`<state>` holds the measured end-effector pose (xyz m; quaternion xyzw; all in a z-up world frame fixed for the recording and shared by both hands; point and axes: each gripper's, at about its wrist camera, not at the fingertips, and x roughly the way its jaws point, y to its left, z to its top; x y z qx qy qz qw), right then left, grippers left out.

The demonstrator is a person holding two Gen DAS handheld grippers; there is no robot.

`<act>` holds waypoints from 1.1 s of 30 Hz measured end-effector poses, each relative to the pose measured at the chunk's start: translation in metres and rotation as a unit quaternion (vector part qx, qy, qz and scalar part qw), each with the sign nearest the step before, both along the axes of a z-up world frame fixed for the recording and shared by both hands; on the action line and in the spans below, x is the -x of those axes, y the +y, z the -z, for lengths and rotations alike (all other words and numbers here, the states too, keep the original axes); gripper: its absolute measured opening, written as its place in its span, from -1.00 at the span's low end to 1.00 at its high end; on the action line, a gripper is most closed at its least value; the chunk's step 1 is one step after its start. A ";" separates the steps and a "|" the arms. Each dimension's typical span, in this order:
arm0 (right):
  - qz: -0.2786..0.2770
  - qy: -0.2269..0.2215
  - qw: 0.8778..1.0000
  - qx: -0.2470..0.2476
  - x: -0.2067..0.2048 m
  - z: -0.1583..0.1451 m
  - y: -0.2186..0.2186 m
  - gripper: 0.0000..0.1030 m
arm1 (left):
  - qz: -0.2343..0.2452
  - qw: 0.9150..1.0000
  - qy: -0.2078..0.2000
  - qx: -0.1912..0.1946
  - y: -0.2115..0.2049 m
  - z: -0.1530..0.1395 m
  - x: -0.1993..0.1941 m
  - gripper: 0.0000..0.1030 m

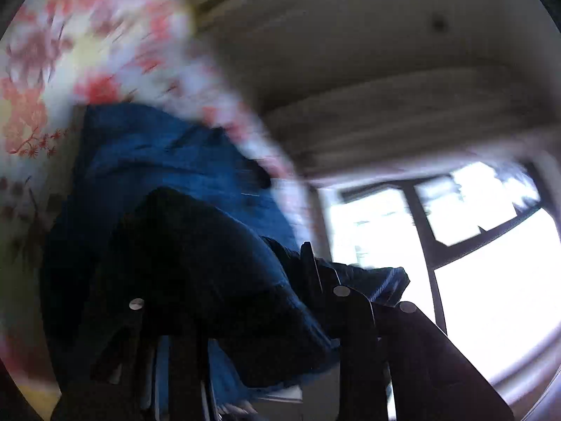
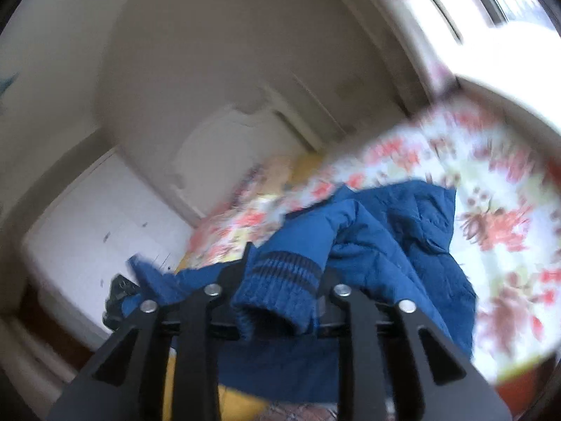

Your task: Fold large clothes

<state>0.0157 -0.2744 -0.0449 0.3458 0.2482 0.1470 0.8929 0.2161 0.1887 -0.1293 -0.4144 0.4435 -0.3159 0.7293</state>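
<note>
Blue padded jacket lifted off a floral bedspread, one gripper on each end

The right gripper (image 2: 282, 280) is clamped on the jacket's ribbed cuff (image 2: 280, 280), knit with darker stripes, which bulges out between its nearly closed jaws; from there the sleeve runs up and to the right into the body of the blue jacket (image 2: 403, 238), crumpled and quilted, its far part on the floral bedspread (image 2: 498, 224). The left gripper (image 1: 245, 280), jaws drawn almost together, has dark folds of the same jacket (image 1: 168, 161) bunched over it, and a ribbed striped edge (image 1: 389, 284) pokes out at its right finger; the blur hides exactly what it pinches. The garment's length seems to stretch between the two hands, so spreading it flat likely depends on drawing them apart along that line
</note>
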 end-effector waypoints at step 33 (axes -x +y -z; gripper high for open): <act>-0.070 0.127 0.960 0.239 -0.130 0.085 -0.019 0.74 | 0.039 0.946 -0.136 -0.291 -0.015 -0.004 -0.026 0.91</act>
